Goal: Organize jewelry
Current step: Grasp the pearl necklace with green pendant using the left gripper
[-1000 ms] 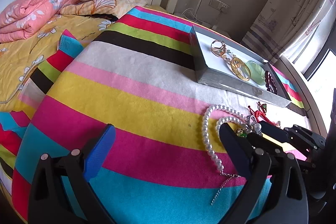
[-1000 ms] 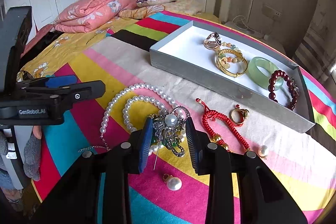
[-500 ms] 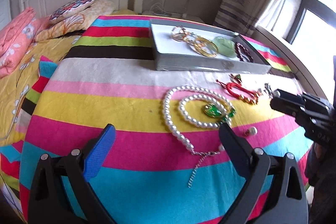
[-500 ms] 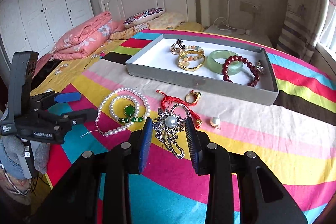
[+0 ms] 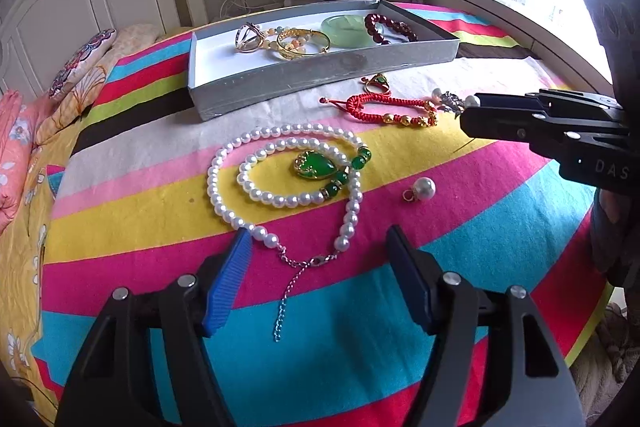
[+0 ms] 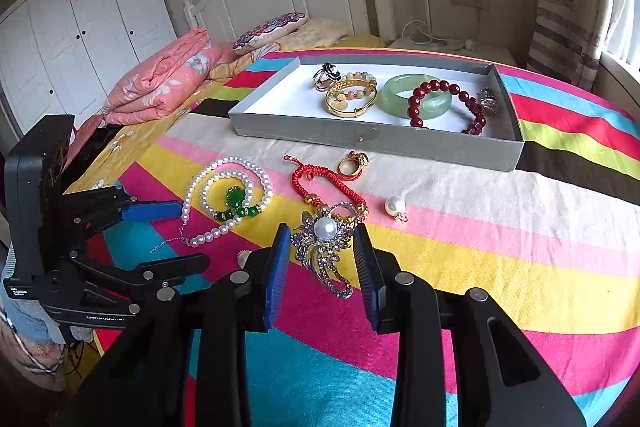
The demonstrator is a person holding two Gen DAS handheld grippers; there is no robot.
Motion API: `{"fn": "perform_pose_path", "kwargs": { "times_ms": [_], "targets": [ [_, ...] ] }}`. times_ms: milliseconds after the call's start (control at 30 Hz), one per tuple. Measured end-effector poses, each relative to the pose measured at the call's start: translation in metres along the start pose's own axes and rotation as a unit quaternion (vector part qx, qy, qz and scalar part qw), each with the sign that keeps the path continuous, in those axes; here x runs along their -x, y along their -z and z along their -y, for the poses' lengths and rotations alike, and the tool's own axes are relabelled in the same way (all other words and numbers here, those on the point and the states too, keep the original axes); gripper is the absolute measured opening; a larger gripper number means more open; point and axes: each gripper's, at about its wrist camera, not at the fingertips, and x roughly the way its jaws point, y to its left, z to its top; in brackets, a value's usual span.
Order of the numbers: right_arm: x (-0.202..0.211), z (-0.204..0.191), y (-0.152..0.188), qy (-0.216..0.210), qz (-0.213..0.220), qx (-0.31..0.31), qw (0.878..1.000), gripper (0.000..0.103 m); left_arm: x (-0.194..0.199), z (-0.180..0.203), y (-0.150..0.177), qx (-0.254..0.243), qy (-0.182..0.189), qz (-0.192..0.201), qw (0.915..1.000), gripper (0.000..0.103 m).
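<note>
The left gripper [image 5: 318, 281], at the frame's bottom centre, is closing with pads touching nothing, while the right gripper [image 6: 322, 265] clamps a brooch [image 6: 326, 247].

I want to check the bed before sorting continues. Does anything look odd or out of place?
Yes. One loose pearl drop lies alone beside the pearl necklace, another beyond the red cord bracelet. The pair is split, outside the grey tray.

left gripper [image 5: 318, 279] | black frame, silver screws | fingers [image 5: 228, 283]: ribbed blue pads
</note>
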Motion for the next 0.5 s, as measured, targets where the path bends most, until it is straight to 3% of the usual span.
{"fn": "perform_pose_path", "kwargs": {
  "times_ms": [33,100,167,267,500],
  "targets": [
    [-0.001,-0.001,0.000,0.001,-0.002,0.002,1.000,0.032,0.002,0.000,0.001,-0.002,0.002,0.004,1.0000,0.060],
    [-0.003,-0.001,-0.001,0.005,-0.004,0.004,1.000,0.032,0.005,0.005,0.003,-0.016,0.004,0.014,0.9998,0.028],
    [-0.003,-0.001,-0.001,0.007,-0.004,0.003,1.000,0.032,0.005,0.007,0.003,-0.017,0.005,0.018,0.9997,0.009],
    [-0.002,0.000,0.000,0.009,-0.001,0.001,1.000,0.032,0.007,0.000,0.004,0.002,0.020,0.024,0.9995,0.008],
    [0.000,0.004,0.000,0.010,0.006,-0.003,1.000,0.026,0.029,-0.020,0.008,0.060,0.028,0.078,0.9948,0.008]
  ]
}}
